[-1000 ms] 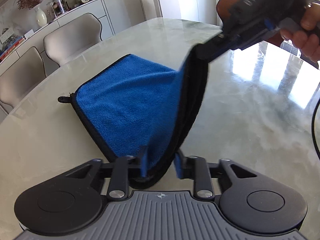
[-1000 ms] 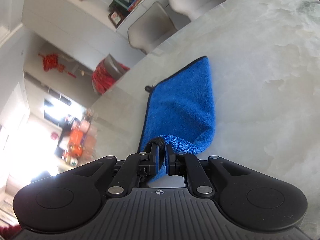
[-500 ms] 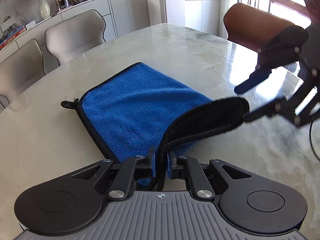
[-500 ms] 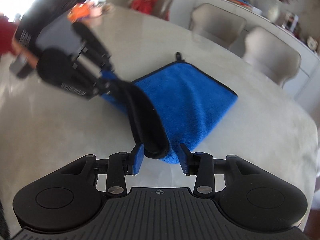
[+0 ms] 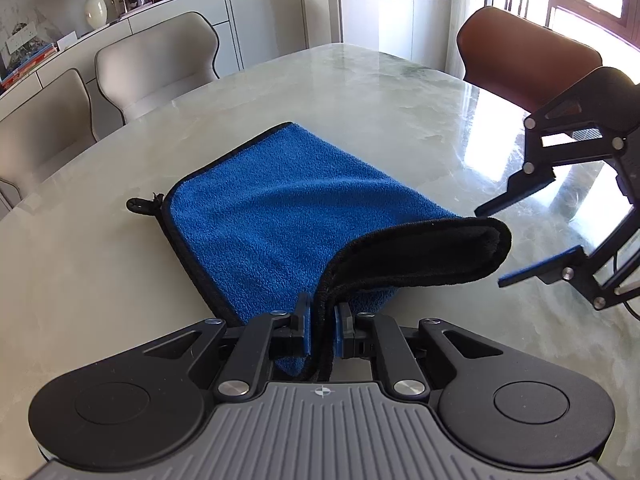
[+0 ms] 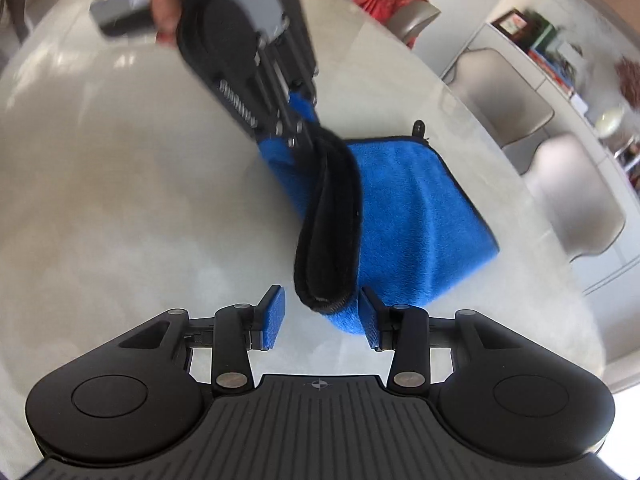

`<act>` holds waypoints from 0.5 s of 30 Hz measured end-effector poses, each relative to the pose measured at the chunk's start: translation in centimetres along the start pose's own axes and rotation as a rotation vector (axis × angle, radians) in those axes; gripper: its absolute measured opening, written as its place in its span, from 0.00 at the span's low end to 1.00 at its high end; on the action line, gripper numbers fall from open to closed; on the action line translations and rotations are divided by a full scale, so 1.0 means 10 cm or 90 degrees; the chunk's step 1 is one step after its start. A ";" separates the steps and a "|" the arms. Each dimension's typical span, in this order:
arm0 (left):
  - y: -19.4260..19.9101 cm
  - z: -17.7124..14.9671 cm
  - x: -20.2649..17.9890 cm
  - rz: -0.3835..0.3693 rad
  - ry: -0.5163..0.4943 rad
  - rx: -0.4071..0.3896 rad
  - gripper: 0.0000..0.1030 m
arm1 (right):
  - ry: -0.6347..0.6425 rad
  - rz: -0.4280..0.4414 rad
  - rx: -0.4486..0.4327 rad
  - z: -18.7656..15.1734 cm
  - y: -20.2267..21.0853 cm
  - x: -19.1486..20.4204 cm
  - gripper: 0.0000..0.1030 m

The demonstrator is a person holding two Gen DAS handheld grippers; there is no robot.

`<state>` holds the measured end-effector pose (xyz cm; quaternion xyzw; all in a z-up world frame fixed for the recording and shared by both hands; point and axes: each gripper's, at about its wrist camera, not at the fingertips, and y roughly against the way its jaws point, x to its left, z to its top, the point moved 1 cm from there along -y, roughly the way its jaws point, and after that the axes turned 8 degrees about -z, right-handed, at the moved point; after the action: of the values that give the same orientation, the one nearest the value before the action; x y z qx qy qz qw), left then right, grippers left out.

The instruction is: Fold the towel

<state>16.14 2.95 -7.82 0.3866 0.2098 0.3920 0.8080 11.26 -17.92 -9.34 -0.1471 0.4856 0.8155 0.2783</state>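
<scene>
A blue towel (image 5: pixel 280 208) with black trim lies folded on the marble table (image 5: pixel 360 92), with a small hang loop (image 5: pixel 140 204) at its left corner. Its near edge is lifted as a black-backed flap (image 5: pixel 420 252). My left gripper (image 5: pixel 320 316) is shut on that flap's near end. In the right wrist view the left gripper (image 6: pixel 304 136) is held by a person's hand (image 6: pixel 160 8). My right gripper (image 6: pixel 322 312) stands open. The flap's free end (image 6: pixel 328 264) hangs just ahead of its blue pads (image 6: pixel 272 316) without touching them. From the left wrist view, the right gripper (image 5: pixel 494 246) is just right of the flap.
Two beige chairs (image 5: pixel 156 68) stand along the table's far left side, with a sideboard (image 5: pixel 120 20) behind them. A brown chair (image 5: pixel 520 56) is at the far right. Bare tabletop surrounds the towel.
The right gripper let go of the towel's corner, rolled over and drew back to the right. The flap, first stretched up between both grippers, now droops from the left gripper alone.
</scene>
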 end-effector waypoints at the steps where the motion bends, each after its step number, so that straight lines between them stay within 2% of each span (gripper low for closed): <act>1: 0.00 0.00 0.00 0.001 0.001 0.002 0.10 | 0.003 -0.002 -0.005 -0.01 -0.02 0.01 0.40; 4: -0.01 -0.01 0.00 0.006 0.006 0.007 0.13 | 0.000 0.002 -0.020 -0.01 -0.09 -0.01 0.39; 5: -0.01 -0.01 -0.01 0.008 0.008 0.009 0.13 | -0.002 0.003 -0.017 0.00 -0.11 -0.01 0.33; 6: -0.01 -0.01 -0.01 0.009 0.010 0.010 0.14 | -0.005 0.004 -0.009 0.01 -0.14 -0.02 0.22; 9: -0.02 -0.01 -0.01 0.014 0.013 0.014 0.14 | -0.025 0.014 -0.009 0.03 -0.15 -0.07 0.14; 15: -0.04 -0.03 -0.01 0.017 0.008 0.021 0.20 | -0.149 0.031 -0.022 0.01 -0.08 -0.35 0.11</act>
<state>16.03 2.84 -8.31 0.4002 0.2166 0.4015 0.7948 14.56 -18.69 -8.04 -0.0441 0.4391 0.8419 0.3105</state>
